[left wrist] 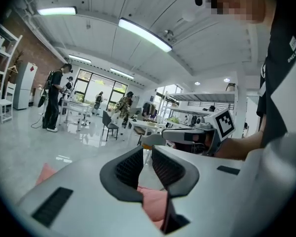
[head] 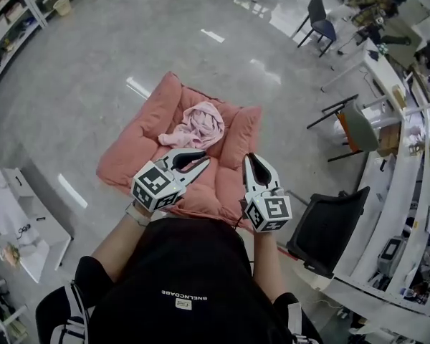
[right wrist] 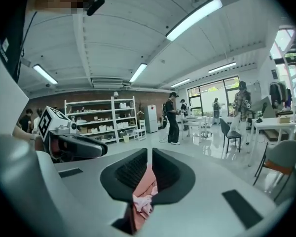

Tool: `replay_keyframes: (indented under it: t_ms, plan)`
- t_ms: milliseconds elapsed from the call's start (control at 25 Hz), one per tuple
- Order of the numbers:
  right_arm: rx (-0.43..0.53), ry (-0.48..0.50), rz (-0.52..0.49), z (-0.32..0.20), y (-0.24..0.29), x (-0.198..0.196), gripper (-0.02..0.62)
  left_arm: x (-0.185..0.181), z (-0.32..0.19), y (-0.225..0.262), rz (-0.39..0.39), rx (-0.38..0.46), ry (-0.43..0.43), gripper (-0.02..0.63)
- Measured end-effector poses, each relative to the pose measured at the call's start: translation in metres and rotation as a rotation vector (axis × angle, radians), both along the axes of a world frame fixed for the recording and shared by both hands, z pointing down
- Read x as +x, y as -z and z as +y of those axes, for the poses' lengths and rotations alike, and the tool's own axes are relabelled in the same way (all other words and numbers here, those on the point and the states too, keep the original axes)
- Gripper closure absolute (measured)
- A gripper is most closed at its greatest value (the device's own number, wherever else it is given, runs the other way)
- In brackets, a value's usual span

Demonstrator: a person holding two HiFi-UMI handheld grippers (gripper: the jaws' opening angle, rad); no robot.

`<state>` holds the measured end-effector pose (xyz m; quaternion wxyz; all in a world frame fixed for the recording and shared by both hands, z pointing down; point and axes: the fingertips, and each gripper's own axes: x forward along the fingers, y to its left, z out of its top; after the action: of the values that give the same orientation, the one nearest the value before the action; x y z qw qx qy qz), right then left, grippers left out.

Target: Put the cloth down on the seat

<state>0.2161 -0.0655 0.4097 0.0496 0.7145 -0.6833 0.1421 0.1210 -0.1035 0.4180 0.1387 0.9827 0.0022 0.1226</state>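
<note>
Left gripper (head: 201,161): clenched, pads brought together with nothing between them. Its own view shows only salmon cushion past the narrow slit, no fabric pinched. I hold it above the seat's near edge, nose tipped a little downward.

Task's thing: the pale pink crumpled cloth (head: 199,124) lies on the salmon-pink padded floor seat (head: 140,145), in the hollow of the cushion, toward its far side. It is apart from both grippers and nothing touches it. Judgement: the placing step looks done, which would explain both tools being empty and clear of the fabric.

Orientation: the cloth is a loose heap, not spread. In the head view its long axis runs on a diagonal, from a flatter tail at the lower left to a bunched fold at the upper right, roughly along the seat's own diagonal. I cannot tell a front or a hem.

Right gripper (head: 251,160): also clenched and empty. Its own view shows a scrap of pink cloth and cushion beyond the closed pads, not gripped. It sits beside the left one, over the seat's near right corner.
</note>
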Motion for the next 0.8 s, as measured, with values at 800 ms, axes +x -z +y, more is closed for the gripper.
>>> replay_keyframes:
  t_ms: [800]
  plan:
    - [0.209, -0.277, -0.196, 0.097, 0.015, 0.063, 0.546, 0.064, 0.052, 0.027, 0.034, 0.046, -0.188, 0.563]
